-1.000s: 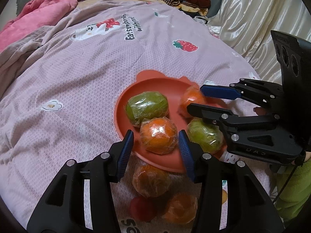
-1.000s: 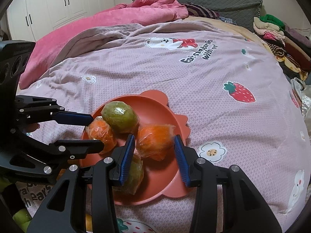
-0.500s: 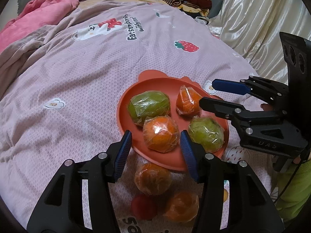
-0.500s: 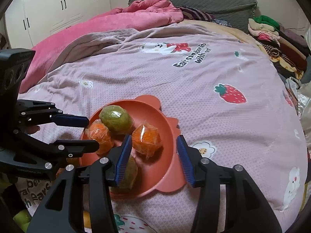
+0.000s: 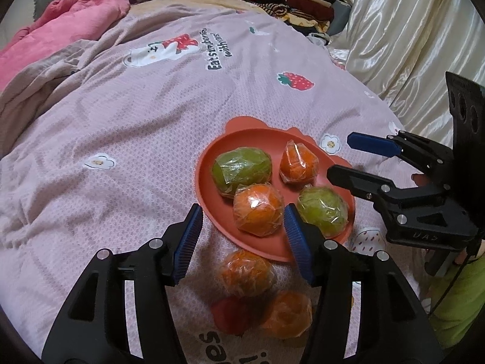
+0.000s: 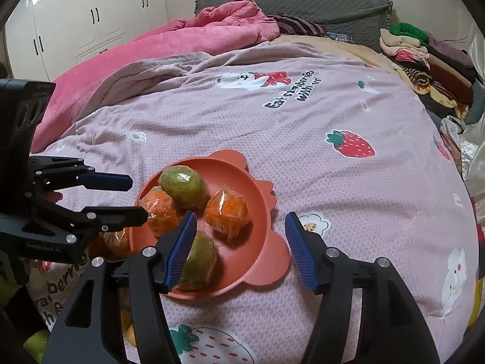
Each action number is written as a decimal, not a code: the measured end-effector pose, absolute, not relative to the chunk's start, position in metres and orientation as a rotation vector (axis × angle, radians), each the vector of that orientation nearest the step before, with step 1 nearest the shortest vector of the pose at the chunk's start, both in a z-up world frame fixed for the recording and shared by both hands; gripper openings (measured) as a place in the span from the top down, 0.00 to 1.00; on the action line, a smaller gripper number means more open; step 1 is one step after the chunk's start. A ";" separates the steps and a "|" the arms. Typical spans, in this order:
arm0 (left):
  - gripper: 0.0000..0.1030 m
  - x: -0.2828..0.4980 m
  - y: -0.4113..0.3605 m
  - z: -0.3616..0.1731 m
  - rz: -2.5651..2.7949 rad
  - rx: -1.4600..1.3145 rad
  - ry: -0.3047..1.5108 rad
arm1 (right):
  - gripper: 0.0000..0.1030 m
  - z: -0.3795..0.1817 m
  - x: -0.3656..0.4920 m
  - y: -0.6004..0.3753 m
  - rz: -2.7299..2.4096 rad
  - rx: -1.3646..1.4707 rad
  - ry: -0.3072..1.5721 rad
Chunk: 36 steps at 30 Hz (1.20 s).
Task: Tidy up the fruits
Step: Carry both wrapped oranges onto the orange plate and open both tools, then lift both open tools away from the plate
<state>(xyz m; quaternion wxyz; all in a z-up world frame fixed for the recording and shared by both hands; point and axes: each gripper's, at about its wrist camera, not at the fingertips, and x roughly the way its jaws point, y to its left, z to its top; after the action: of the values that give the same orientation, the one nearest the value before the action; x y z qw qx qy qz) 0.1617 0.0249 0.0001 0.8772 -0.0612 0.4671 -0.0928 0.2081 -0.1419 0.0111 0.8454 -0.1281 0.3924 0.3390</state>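
An orange-red plate lies on the pink bedspread. It holds two wrapped green fruits and two wrapped oranges. Off the plate, near me, lie two more wrapped oranges and a red fruit. My left gripper is open and empty above the plate's near rim. My right gripper is open and empty, just above the plate's near edge; it also shows at the right of the left wrist view.
A pink quilt is bunched at the bed's far left. Folded clothes are stacked at the far right. Cream curtains hang along the right side. White wardrobe doors stand behind the bed.
My right gripper let go of the orange on the plate and drew back, open. My left gripper also pulled back and up a little from the plate.
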 end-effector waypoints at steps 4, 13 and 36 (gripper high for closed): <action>0.45 0.158 0.027 0.006 -0.190 -0.131 0.955 | 0.35 0.012 0.205 -0.142 0.713 -0.270 0.825; 0.34 0.152 0.035 0.012 -0.171 -0.148 0.934 | 0.26 0.014 0.199 -0.144 0.697 -0.268 0.818; 0.10 0.131 0.049 0.029 -0.105 -0.164 0.883 | 0.11 0.031 0.173 -0.159 0.682 -0.249 0.774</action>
<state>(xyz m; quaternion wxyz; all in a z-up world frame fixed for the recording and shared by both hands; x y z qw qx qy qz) 0.1309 0.0491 0.0291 0.8995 -0.0791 0.4266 -0.0505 0.1734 -0.1591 0.0309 0.8625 -0.1187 0.3691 0.3252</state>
